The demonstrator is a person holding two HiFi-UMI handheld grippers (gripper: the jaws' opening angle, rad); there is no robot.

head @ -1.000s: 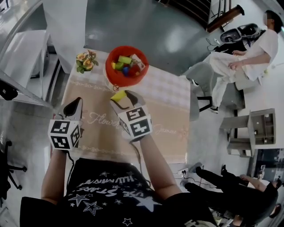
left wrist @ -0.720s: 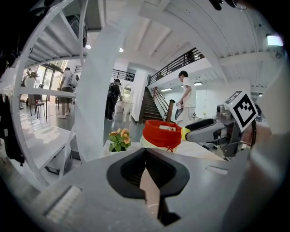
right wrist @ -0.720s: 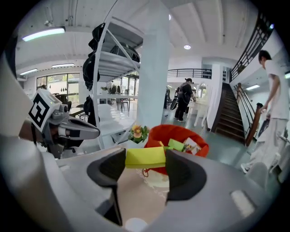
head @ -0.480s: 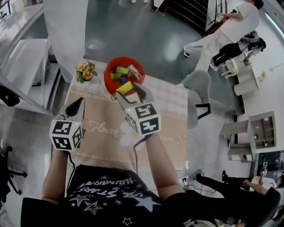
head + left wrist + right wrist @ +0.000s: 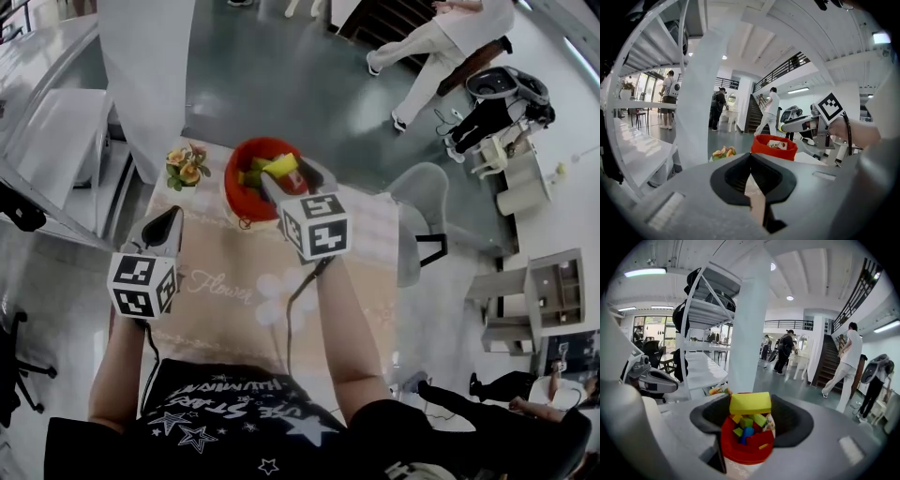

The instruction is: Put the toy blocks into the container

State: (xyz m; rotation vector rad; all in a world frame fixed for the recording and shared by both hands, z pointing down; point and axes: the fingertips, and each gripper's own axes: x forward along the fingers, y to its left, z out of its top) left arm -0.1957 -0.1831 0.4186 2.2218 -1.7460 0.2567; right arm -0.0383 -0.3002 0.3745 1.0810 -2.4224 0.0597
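From where I stand, the right gripper (image 5: 285, 174) is pinching a yellow block (image 5: 750, 403) between its two jaws, which press against the block's sides. It holds the block in the air over the open mouth of the red container (image 5: 746, 452). The container stands at the far end of the table (image 5: 217, 298), which has a pale patterned cloth over it. Inside it lies a heap of toy blocks (image 5: 746, 424) in green, blue and yellow. Just beside the container, on its left, is a small bunch of flowers (image 5: 186, 166). The left gripper (image 5: 174, 216) hangs over the near left part of the table, well apart from the container. Its jaws are pressed together with nothing between them. A white pillar (image 5: 148, 66) rises behind the table, and a person in white (image 5: 433, 37) walks across the grey floor beyond it.
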